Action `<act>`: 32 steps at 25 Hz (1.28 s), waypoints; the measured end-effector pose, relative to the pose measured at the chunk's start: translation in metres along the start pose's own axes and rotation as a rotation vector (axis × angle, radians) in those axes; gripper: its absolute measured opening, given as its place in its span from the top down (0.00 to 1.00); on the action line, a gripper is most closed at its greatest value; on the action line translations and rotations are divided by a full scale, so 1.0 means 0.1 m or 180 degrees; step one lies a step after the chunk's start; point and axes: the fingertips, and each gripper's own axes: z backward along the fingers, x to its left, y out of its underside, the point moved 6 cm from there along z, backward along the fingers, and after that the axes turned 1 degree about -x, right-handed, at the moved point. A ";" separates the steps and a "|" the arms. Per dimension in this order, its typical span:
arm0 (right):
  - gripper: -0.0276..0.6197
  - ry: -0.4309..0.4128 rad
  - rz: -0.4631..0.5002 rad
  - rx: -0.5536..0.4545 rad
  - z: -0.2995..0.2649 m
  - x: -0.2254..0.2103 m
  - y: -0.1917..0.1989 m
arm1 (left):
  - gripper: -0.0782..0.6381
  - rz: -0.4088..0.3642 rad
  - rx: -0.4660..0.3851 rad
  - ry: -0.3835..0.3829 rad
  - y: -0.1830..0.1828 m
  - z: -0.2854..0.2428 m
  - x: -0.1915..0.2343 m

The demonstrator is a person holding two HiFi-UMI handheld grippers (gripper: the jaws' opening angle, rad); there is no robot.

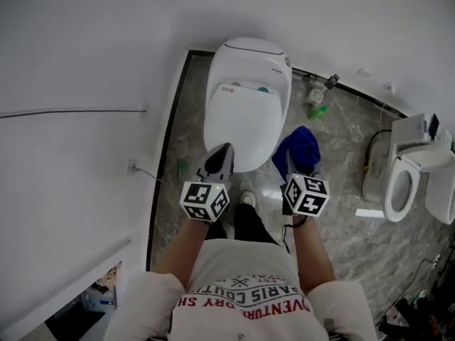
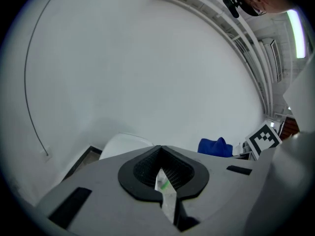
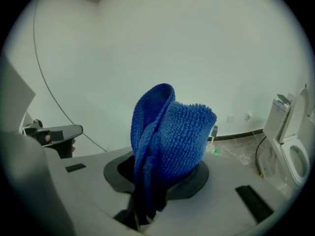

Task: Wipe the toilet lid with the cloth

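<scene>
Just off the front right corner of the toilet lid (image 1: 245,123), your right gripper (image 1: 298,168) is clamped on the blue cloth (image 3: 170,132). It's a thick, nubbly microfibre bunched into a soft fold that stands up out of the jaws. Your left gripper (image 2: 162,173) sits at the lid's front left edge. Its jaws are drawn almost together with only a sliver between them, and there's nothing in them. As for progress, I'd say the wiping hasn't started: the cloth hangs in the air beside the lid, not on it, so the whole surface looks left to do. The lid itself is down, a smooth, glossy white oval with a rounded dome, hard plastic by the look of it, and the cloth should glide over it easily. Around the lid you've got grey marbled floor tiles (image 1: 334,226), and a plain matte white wall (image 1: 85,62) on its left. Well to its right stands a second toilet (image 1: 409,180) with its seat showing.
</scene>
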 end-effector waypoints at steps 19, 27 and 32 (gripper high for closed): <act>0.81 0.0381 0.0580 -0.0877 1.32 1.63 -0.48 | 0.88 -0.0627 -0.0435 0.0325 -1.33 1.45 0.46; 0.81 0.0455 0.0715 -0.0984 1.43 1.87 -0.59 | 0.88 -0.0723 -0.0593 0.0440 -1.66 1.73 0.52; 0.81 0.0453 0.0738 -0.0981 1.42 1.97 -0.69 | 0.88 -0.0792 -0.0586 0.0453 -1.74 1.75 0.58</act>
